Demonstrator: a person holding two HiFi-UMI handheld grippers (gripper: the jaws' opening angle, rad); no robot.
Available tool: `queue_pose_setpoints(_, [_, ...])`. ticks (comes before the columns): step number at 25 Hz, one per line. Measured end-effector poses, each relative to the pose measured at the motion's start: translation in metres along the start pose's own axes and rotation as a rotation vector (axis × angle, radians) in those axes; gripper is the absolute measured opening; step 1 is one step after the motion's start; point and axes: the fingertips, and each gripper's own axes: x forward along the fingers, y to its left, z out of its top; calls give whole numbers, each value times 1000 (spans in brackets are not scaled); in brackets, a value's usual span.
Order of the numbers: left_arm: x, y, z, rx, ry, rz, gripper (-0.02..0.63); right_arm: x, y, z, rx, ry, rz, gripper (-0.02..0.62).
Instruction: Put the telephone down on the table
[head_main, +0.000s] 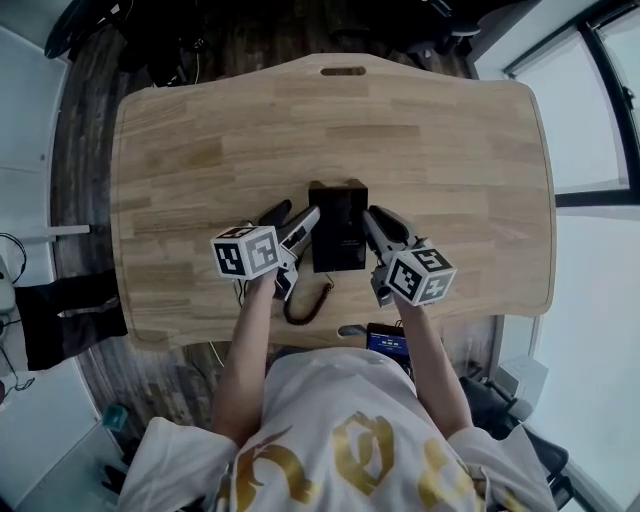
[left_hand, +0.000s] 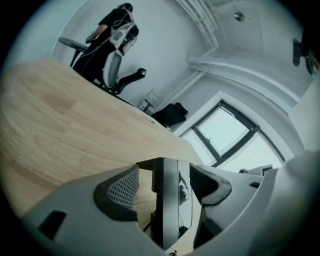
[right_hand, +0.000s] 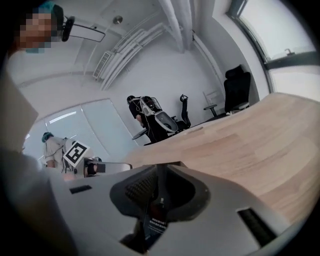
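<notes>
**Telephone gripped, not yet set down**

The fingers (left_hand: 122, 192) of our left gripper (left_hand: 165, 175) pinch one edge of the black telephone (head_main: 338, 225). Our right gripper (right_hand: 160, 182) is clamped narrowly on the opposite edge. The coiled cord (head_main: 305, 308) trails toward us. We judge the telephone hangs just above the table (head_main: 200, 150), so lowering and releasing remain.
</notes>
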Motion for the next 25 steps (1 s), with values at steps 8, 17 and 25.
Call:
queue_pose_setpoints(8, [-28,-51,7,252,-84,-57,72,-22,29,9,-81,-50,-18,28])
queue_pose_setpoints(17, [-54,-74,3,353,-116,-23,15,-54,48,17,-152,-130,-85,21])
queue_pose_setpoints(25, [-84,-102,9,416,-226,-38,9,-81,67,20,-232,-143,-139,17])
